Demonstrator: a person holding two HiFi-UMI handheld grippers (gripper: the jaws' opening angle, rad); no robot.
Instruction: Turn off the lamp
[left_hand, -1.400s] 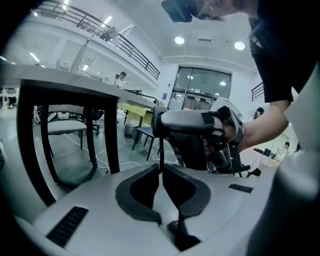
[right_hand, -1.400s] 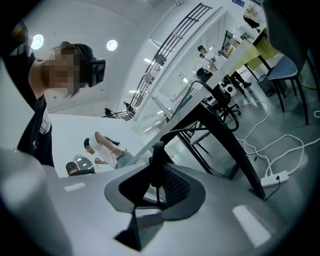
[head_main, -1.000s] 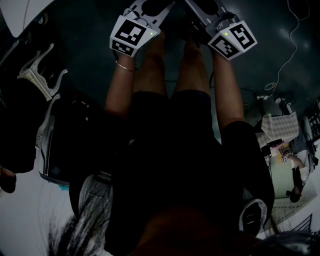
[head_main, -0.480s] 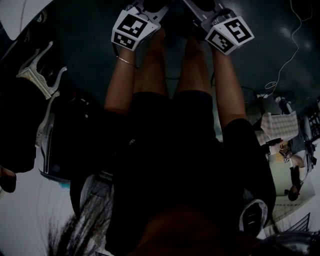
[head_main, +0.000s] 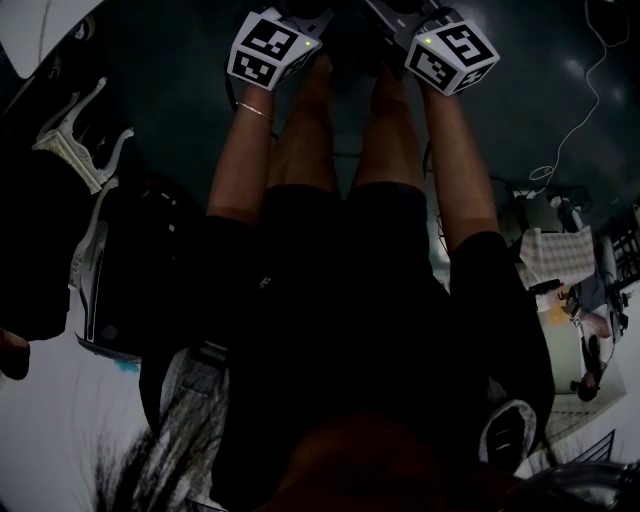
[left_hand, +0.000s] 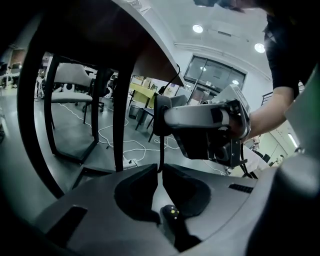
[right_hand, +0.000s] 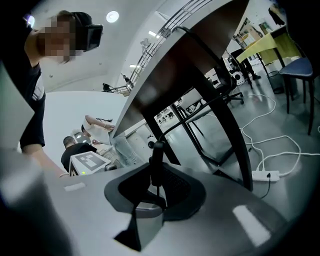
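Observation:
No lamp shows in any view. A thin black cord (left_hand: 159, 150) hangs from the table edge. In the left gripper view my left gripper (left_hand: 159, 175) is shut on the cord, low down. Just above it my right gripper (left_hand: 160, 117) holds the same cord. In the right gripper view a thicker black piece (right_hand: 156, 152), perhaps an inline switch, stands on the cord with my right gripper (right_hand: 152, 192) shut on it. The head view is dark. Only the two marker cubes show there, the left one (head_main: 270, 48) and the right one (head_main: 450, 50), above the person's legs.
A dark table top on black legs (right_hand: 220, 115) arches over both grippers. White cables and a power strip (right_hand: 265, 175) lie on the grey floor. A chair (left_hand: 75, 85) stands behind the table legs. People (right_hand: 75, 150) stand far off.
Both grippers have sunk together, and their marker cubes have slid toward the top edge of the head view. The grips look unchanged.

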